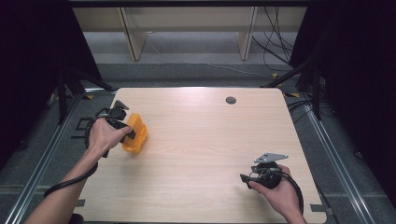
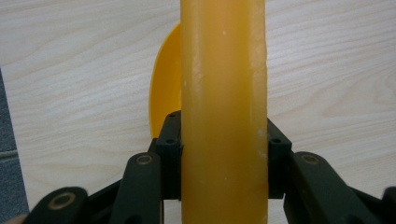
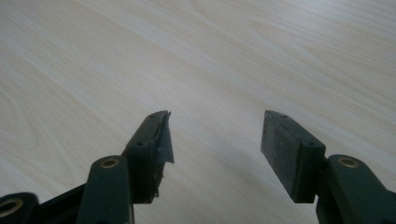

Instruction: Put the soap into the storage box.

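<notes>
We find no writing, label, brand, number or sign that can be read in any of the views. The yellow plastic piece (image 2: pixel 224 112) is plain, with only scuffs and specks on its surface. The worktop (image 1: pixel 201 140) bears bare wood grain and nothing printed. The black pads (image 3: pixel 289 149) of the right gripper (image 3: pixel 215 140) carry no marking that we can make out.
</notes>
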The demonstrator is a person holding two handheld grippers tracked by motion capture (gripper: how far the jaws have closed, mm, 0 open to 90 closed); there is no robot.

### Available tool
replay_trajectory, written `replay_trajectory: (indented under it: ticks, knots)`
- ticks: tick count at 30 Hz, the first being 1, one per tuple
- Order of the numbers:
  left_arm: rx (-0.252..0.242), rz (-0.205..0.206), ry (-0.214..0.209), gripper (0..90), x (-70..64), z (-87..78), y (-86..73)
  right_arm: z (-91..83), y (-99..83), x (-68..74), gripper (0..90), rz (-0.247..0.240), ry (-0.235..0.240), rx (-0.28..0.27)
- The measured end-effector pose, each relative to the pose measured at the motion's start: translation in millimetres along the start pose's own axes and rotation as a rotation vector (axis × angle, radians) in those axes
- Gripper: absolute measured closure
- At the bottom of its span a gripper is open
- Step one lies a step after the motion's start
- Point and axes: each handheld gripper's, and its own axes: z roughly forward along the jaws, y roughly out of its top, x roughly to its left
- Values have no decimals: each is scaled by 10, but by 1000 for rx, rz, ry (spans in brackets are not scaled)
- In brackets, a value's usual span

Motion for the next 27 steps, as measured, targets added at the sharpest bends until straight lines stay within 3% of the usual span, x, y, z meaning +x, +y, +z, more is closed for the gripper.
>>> replay_trajectory:
  ticks: [16,23,24,27]
  knots:
    - [13,17,8,604,21,164,-22,1,-1,-2,427,0,1,0]
    - [-22,44,13,602,18,181,-32,0,-1,-2,426,-4,-1,5]
    - [-39,54,3,601,27,194,-38,-5,0,-13,427,-25,-12,20]
    - [-46,52,2,598,23,192,-51,6,-6,-10,426,-21,-1,2]
